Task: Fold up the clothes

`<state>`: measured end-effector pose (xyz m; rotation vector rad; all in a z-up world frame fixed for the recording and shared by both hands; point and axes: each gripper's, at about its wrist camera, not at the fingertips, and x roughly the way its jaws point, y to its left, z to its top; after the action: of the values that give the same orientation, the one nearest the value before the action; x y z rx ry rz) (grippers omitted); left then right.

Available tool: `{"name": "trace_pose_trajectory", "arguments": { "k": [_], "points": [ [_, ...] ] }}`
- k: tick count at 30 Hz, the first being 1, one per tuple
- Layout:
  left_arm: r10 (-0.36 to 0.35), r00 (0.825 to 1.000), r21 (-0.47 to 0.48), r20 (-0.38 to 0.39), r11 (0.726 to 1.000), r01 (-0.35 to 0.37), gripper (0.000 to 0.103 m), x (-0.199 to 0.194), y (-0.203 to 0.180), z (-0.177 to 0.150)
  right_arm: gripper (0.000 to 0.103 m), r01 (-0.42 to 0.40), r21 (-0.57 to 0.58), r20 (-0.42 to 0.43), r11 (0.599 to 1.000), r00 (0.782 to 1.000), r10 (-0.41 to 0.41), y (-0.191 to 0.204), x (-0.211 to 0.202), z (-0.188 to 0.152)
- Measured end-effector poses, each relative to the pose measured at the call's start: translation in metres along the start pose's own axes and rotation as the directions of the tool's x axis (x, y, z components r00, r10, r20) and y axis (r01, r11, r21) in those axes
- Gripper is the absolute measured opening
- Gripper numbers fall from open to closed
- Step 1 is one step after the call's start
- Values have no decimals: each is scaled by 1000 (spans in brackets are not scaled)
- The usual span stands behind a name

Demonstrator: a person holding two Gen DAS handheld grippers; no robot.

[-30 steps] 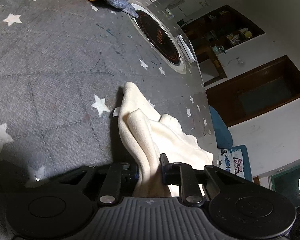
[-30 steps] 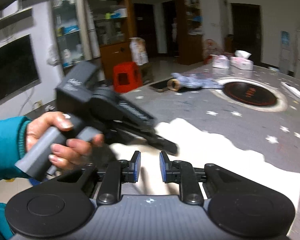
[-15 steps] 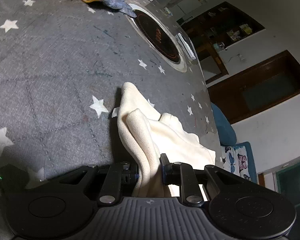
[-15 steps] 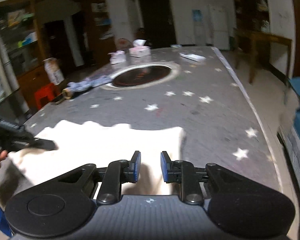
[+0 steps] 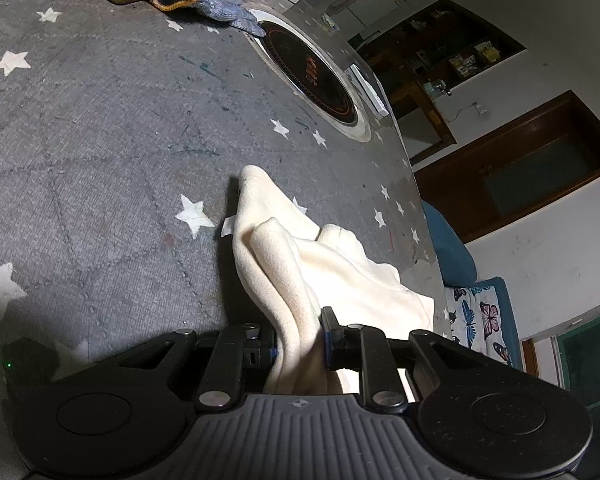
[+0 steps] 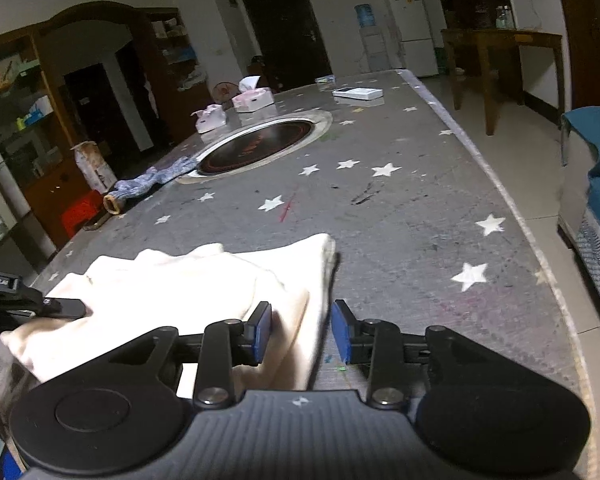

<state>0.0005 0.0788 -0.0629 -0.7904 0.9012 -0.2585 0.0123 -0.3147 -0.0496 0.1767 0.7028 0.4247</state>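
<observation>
A cream garment (image 5: 300,276) is gripped at one end and straddled at the other on the star-patterned worktop (image 5: 100,140).

The left gripper (image 5: 299,340) is nearly closed, a bunched fold of the garment being pinched between its pads. The right gripper (image 6: 302,330) is seen part open, its jaws opening; the garment's edge lies between them, close to the left pad and clear of the right one. Ahead of both grippers the remaining cloth is spread flat on the worktop.
</observation>
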Motion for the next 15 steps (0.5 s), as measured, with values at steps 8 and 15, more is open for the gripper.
{"name": "trace_pose_trajectory", "arguments": {
  "k": [8,15],
  "points": [
    [12,1000,20,3,1000,-12,21,0,-3,-1,19,-5,-39,-7,999,1000,5,13,6,1],
    [71,997,123,12,990,-72,21,2,-19,0,10,36,-92,9,995,999,-35,25,1,5]
  ]
}}
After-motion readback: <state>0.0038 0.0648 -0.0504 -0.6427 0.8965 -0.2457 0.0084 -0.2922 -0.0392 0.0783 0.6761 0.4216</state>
